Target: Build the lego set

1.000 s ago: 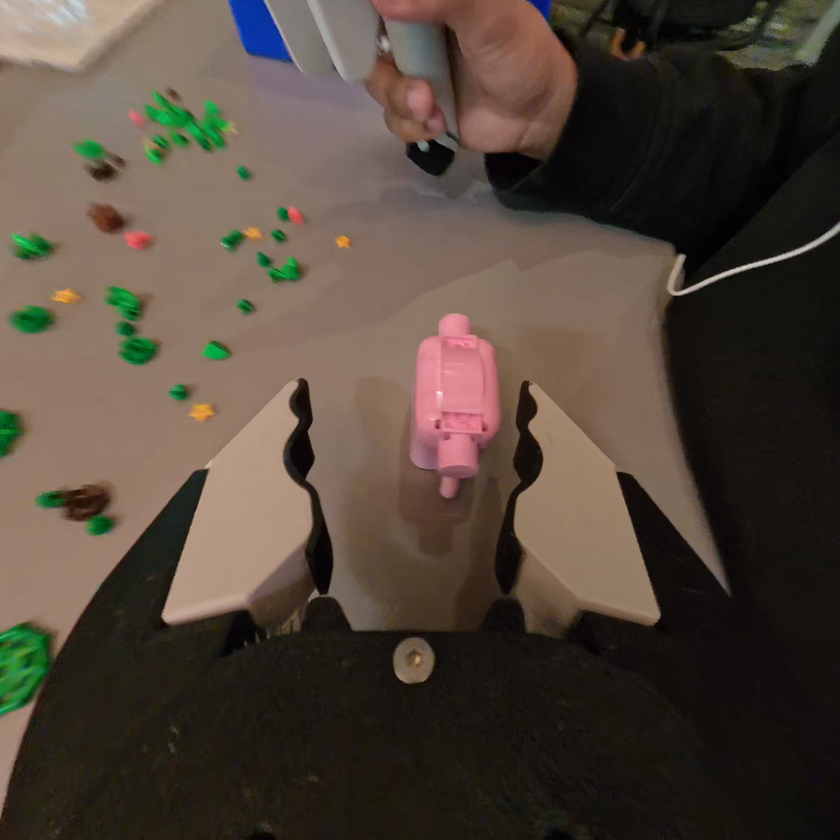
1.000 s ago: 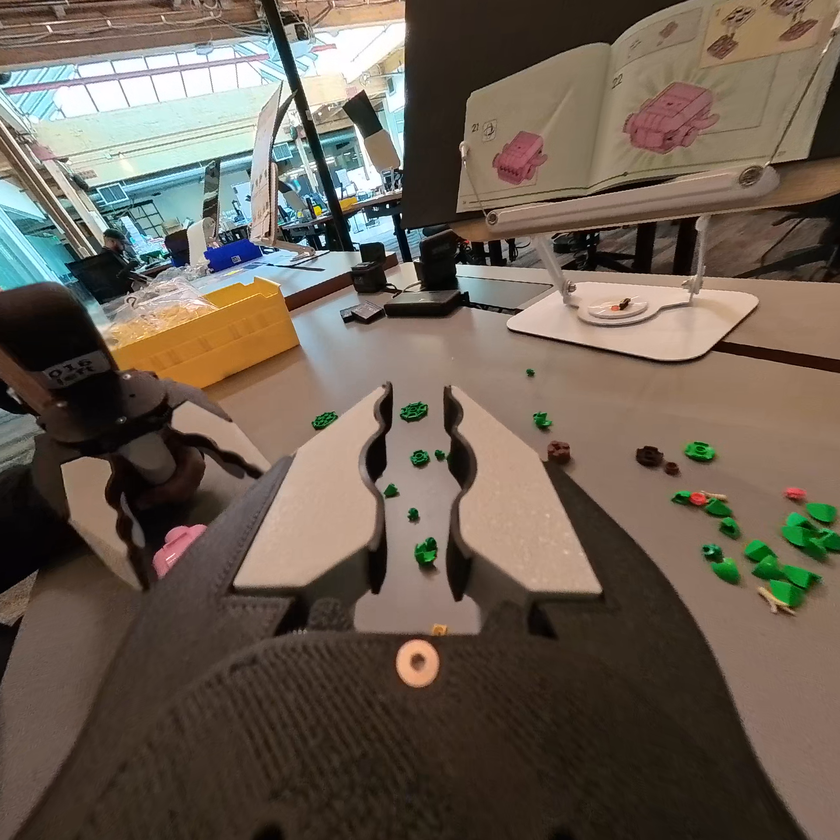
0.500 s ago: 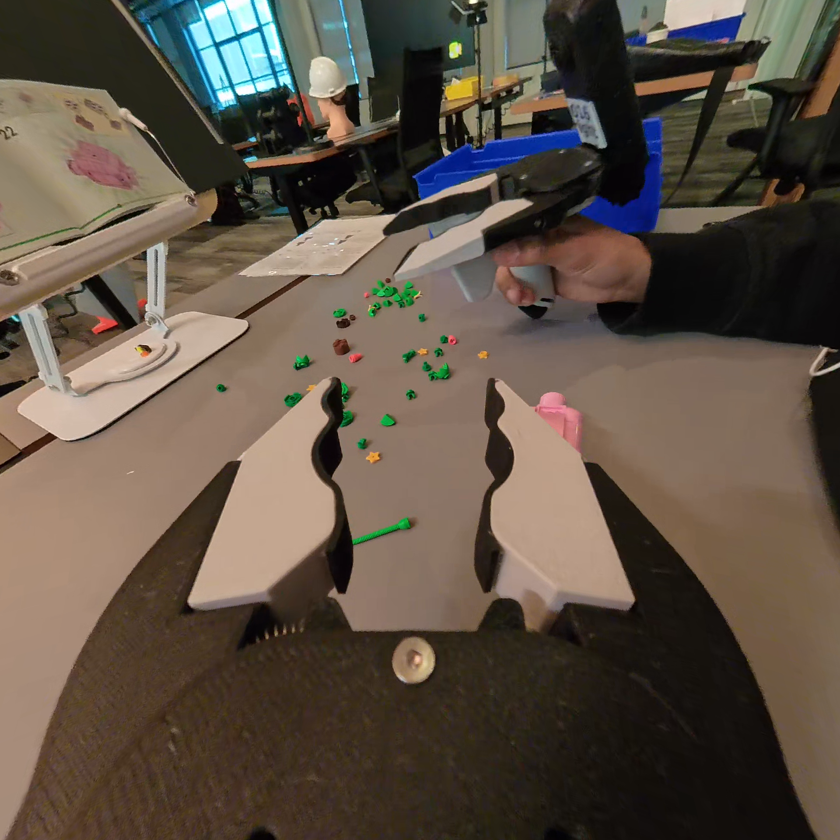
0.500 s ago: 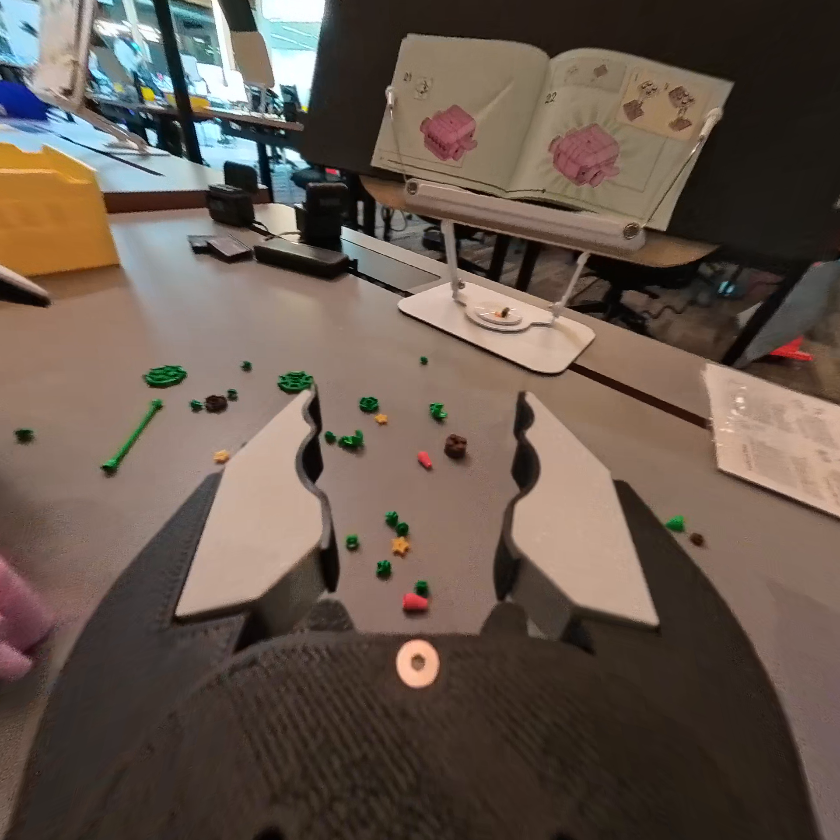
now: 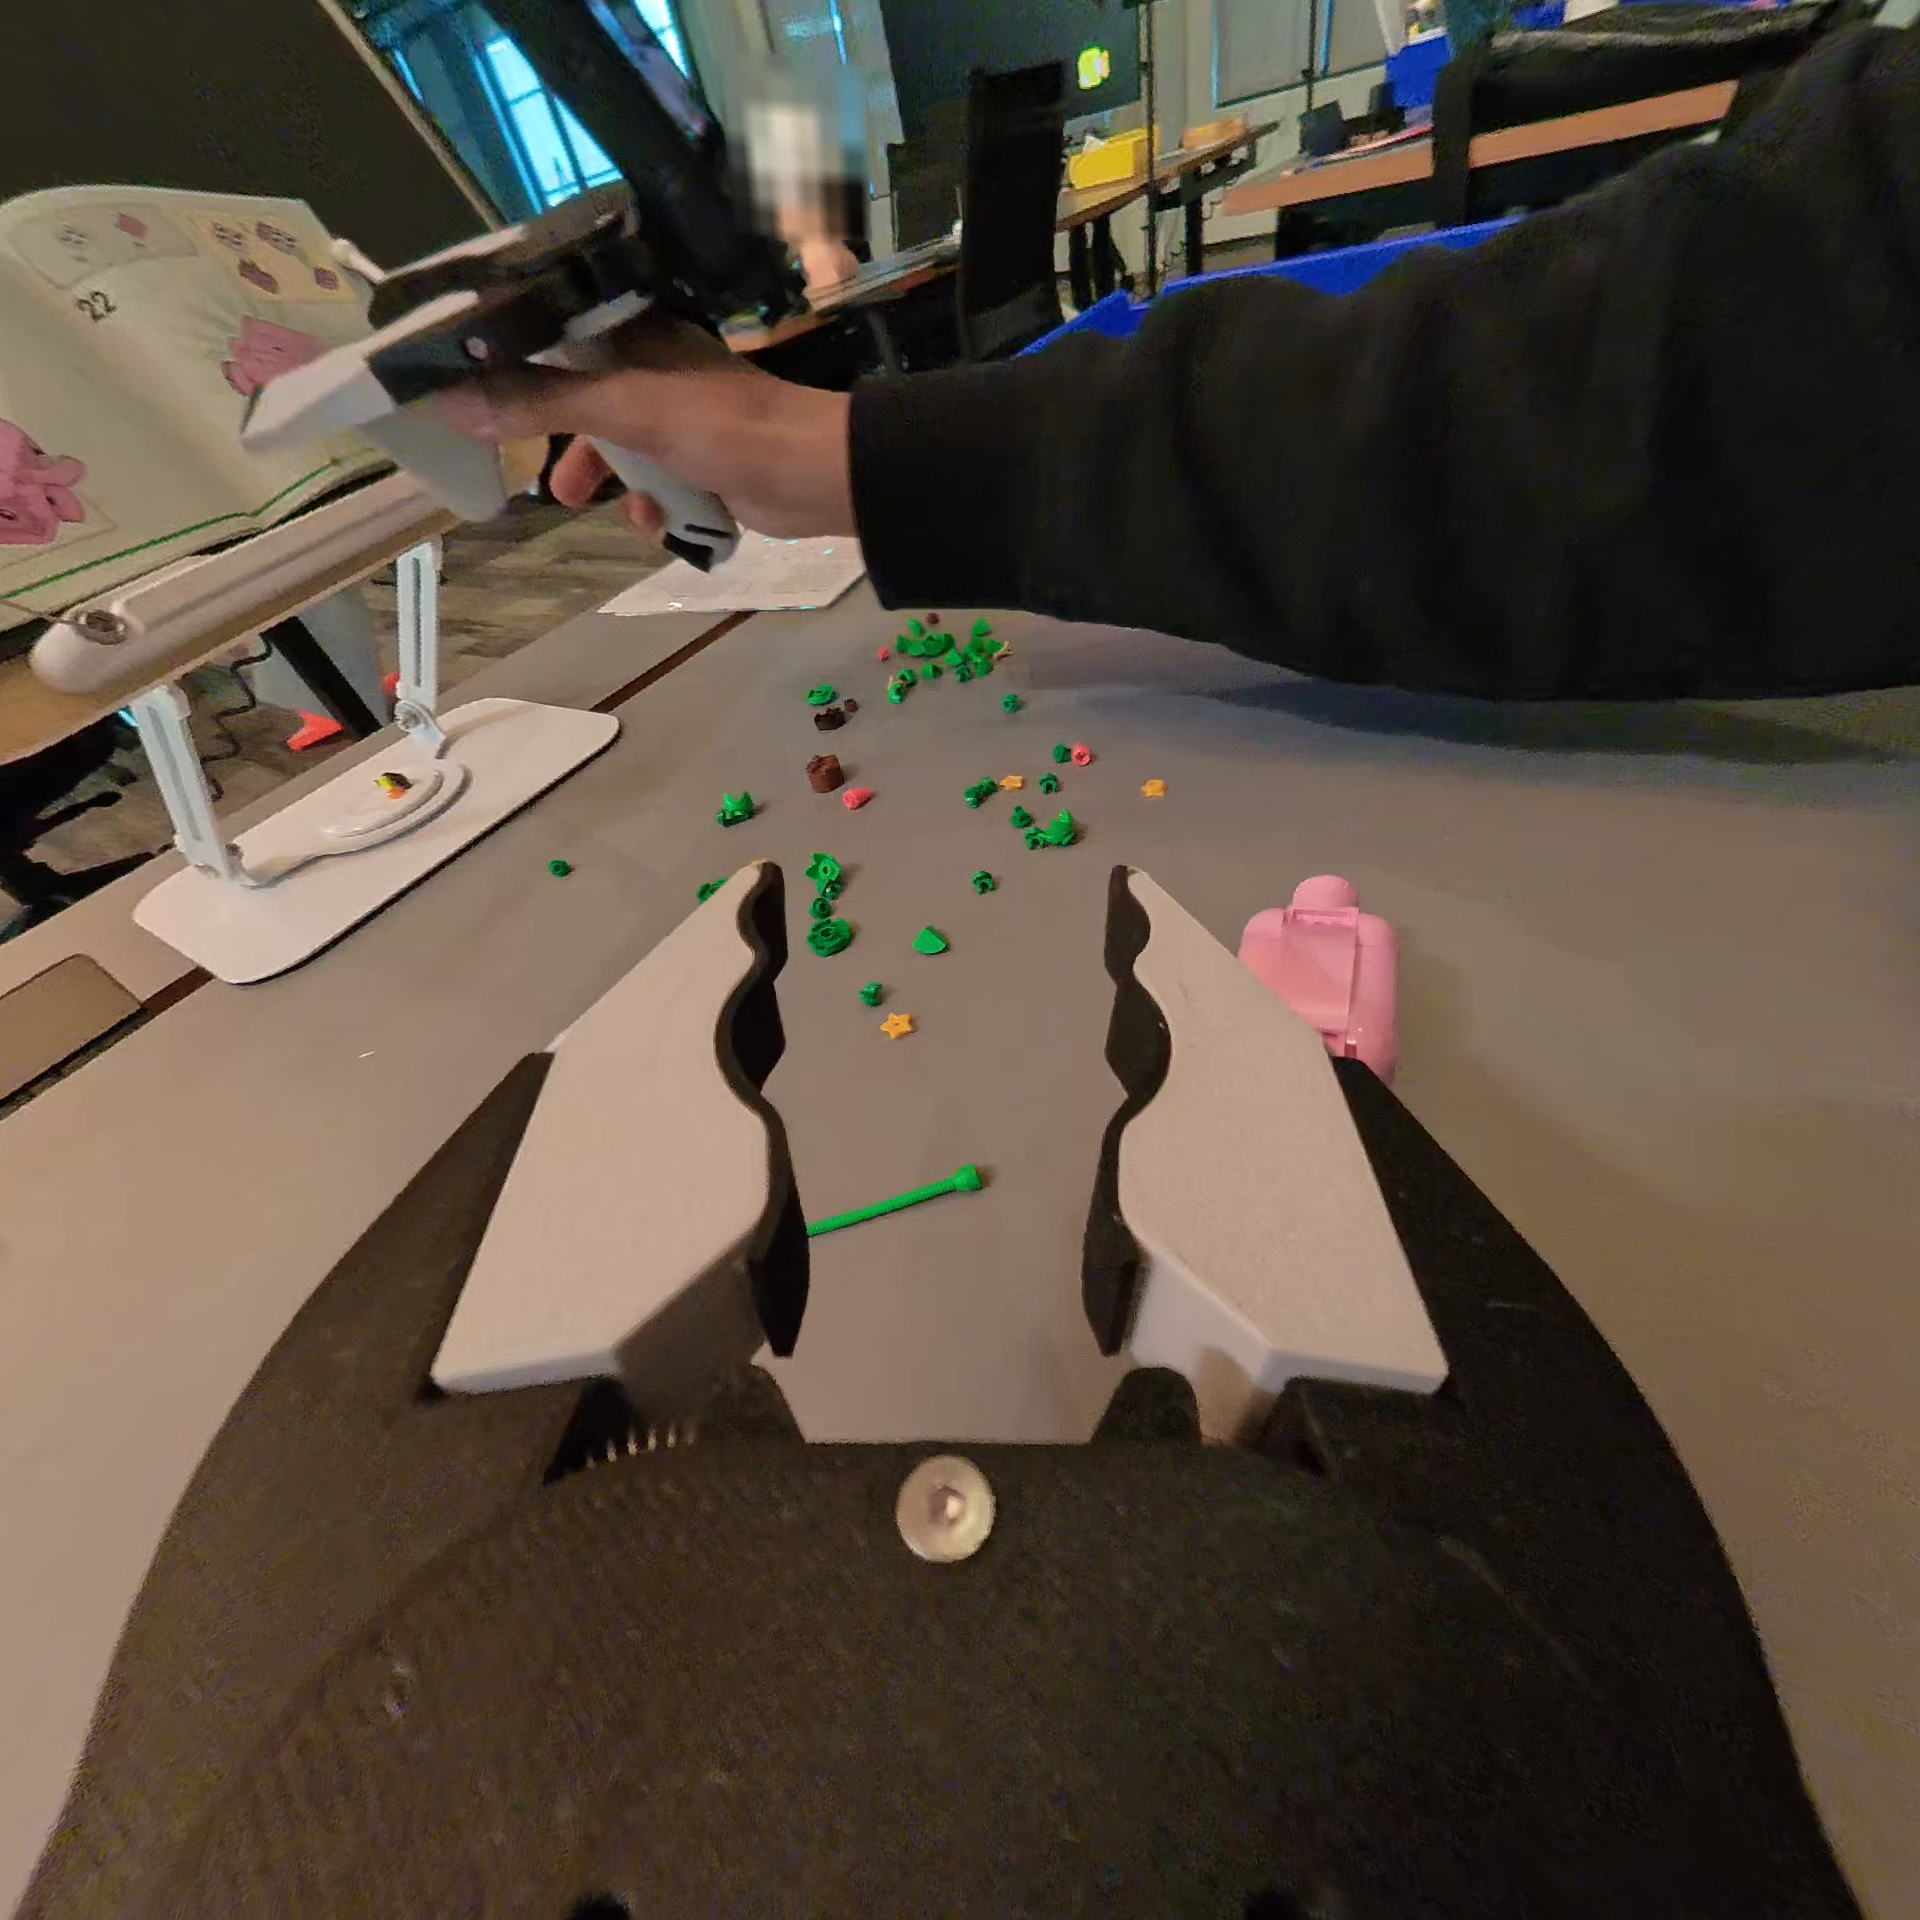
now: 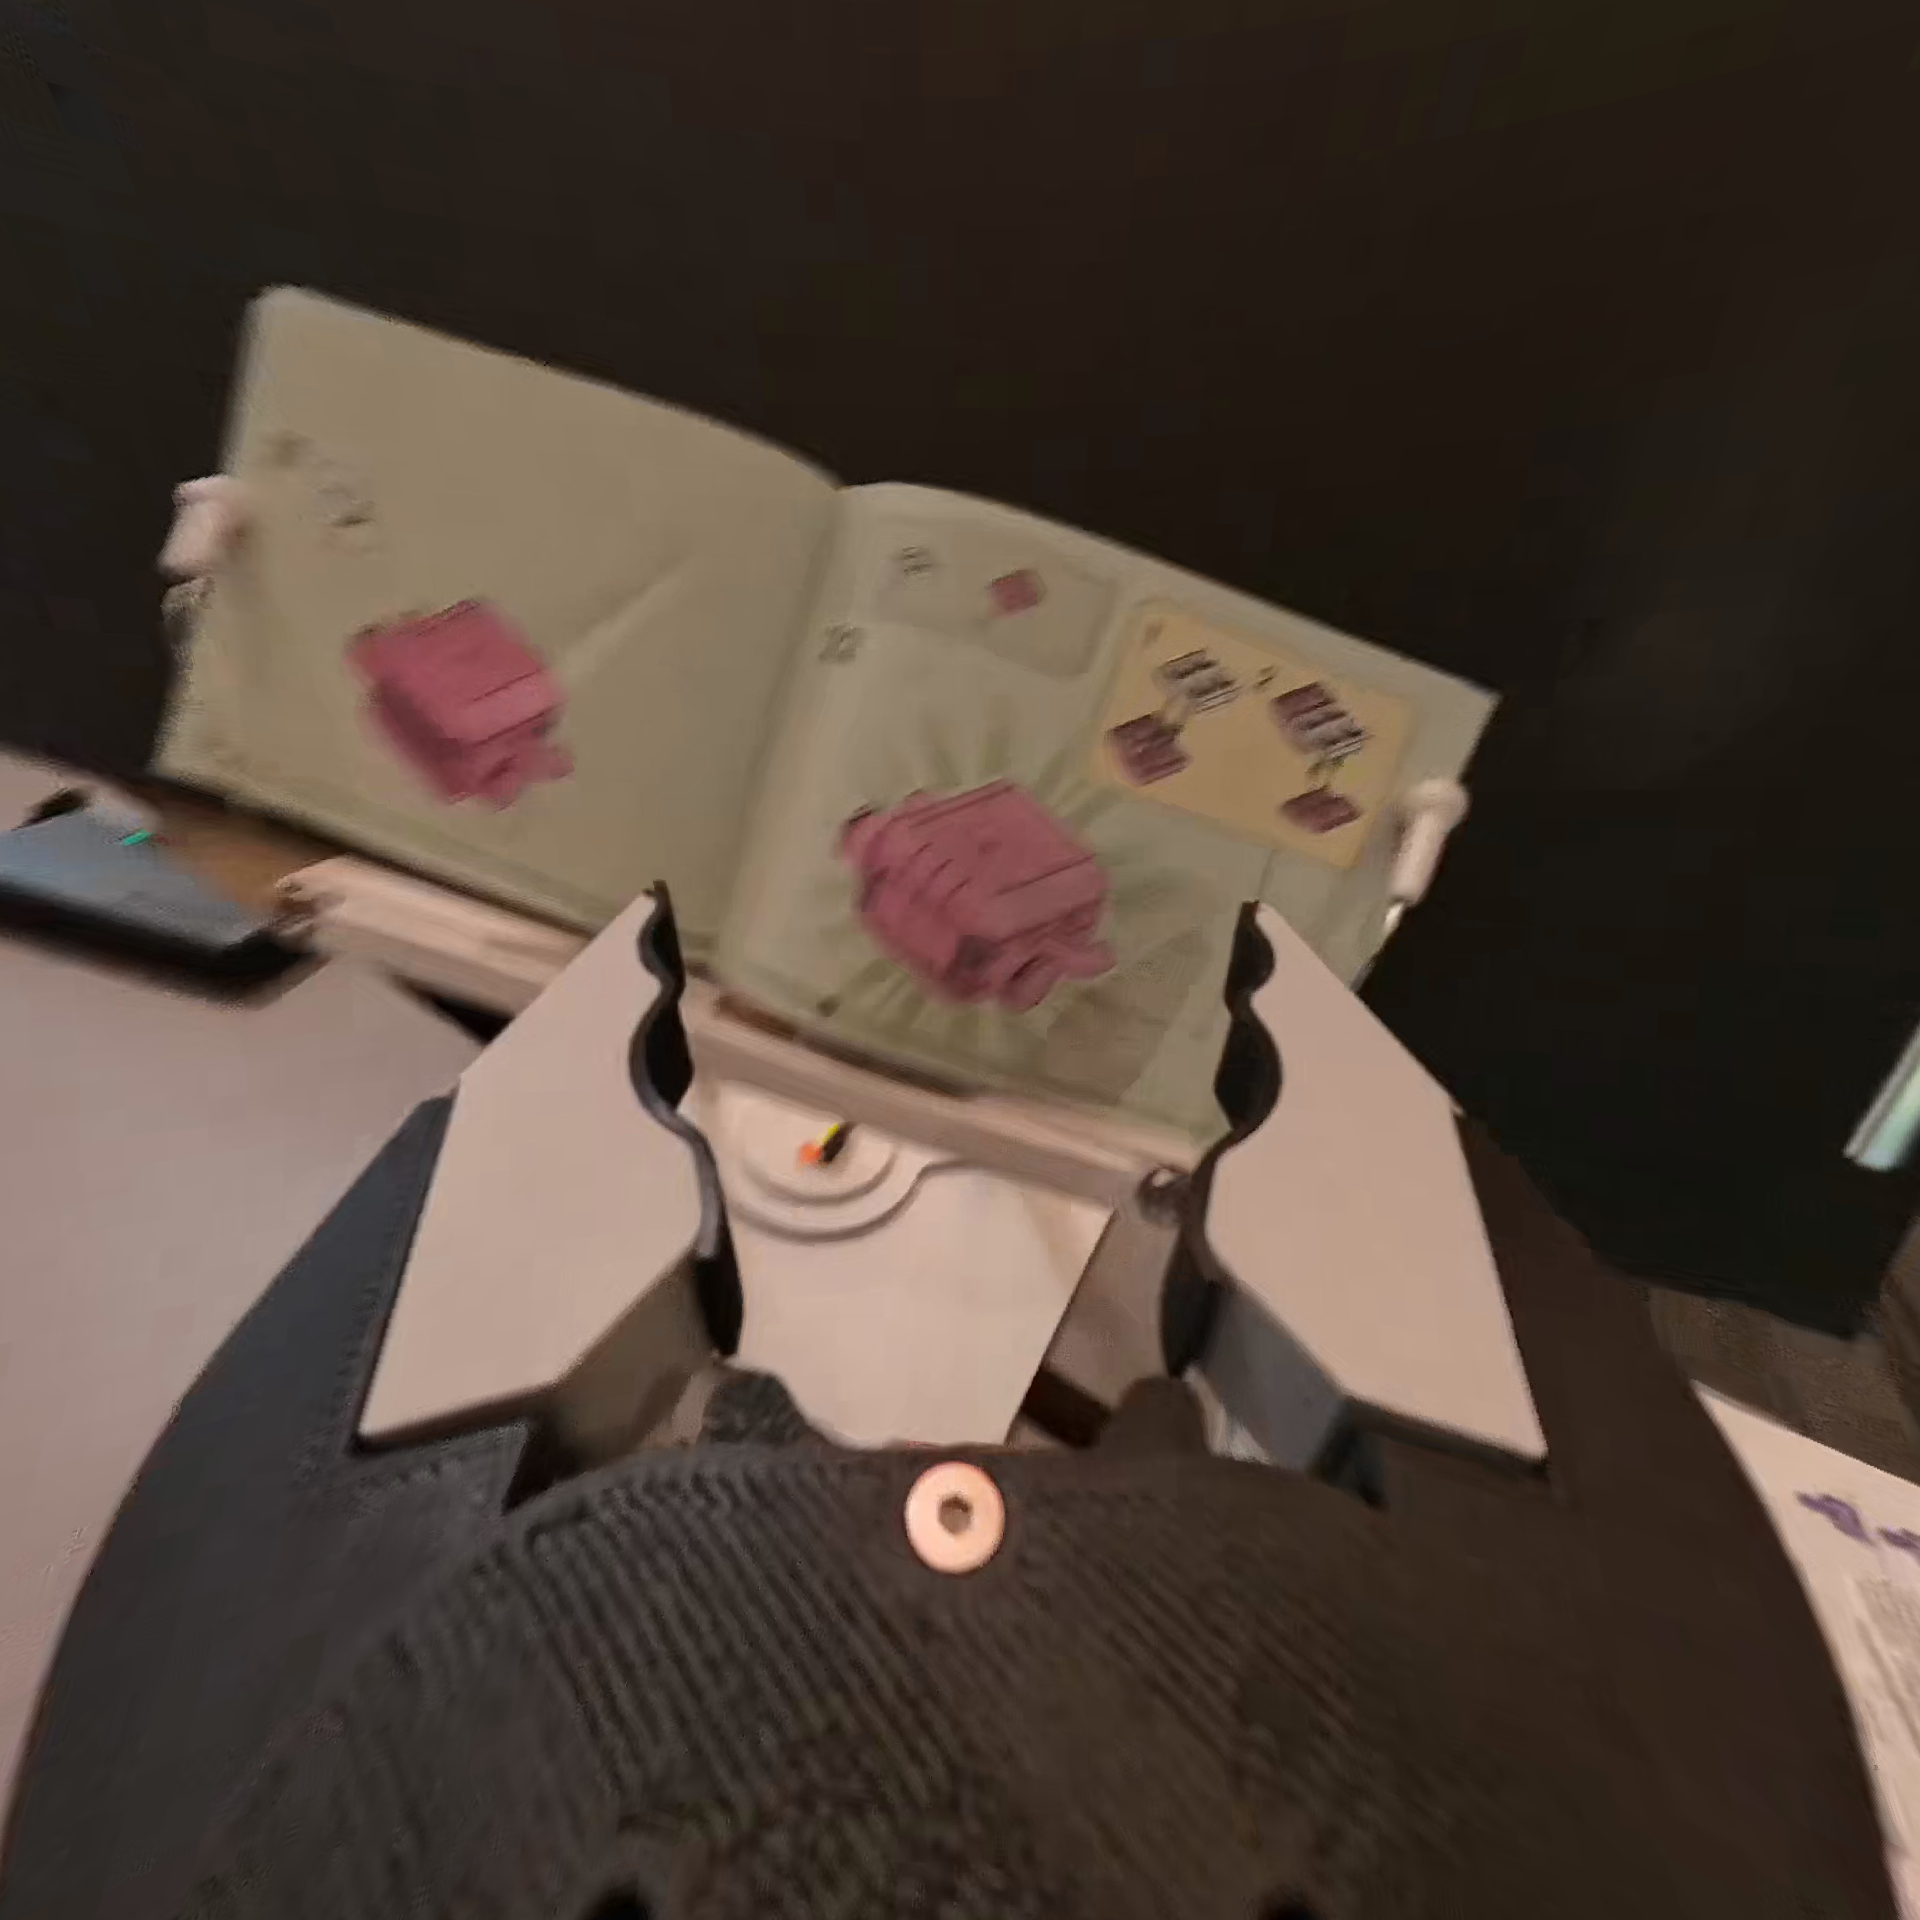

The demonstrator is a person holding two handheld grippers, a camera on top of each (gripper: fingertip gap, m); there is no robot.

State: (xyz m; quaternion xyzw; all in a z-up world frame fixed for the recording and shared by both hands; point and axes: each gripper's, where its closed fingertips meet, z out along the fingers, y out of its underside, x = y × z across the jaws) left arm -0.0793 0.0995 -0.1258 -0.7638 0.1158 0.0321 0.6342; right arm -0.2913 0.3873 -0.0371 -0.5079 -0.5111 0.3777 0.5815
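Lego pink assembly point(image 5: 1322, 961) partly built, loose green pieces point(image 5: 940, 665) unplaced; left gripper point(image 5: 940, 883) and right gripper point(image 6: 951, 935) both spread, empty.

Glossy pink plastic lego build point(image 5: 1325, 971) on smooth matt grey table point(image 5: 1610, 1039); paper instruction booklet point(image 6: 727, 665).

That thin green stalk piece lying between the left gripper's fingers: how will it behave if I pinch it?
The green stalk piece is long and slender, so it probably flexes. It looks very light and may skid across the smooth table. Lying flat, it leaves the open left gripper little height to grip.
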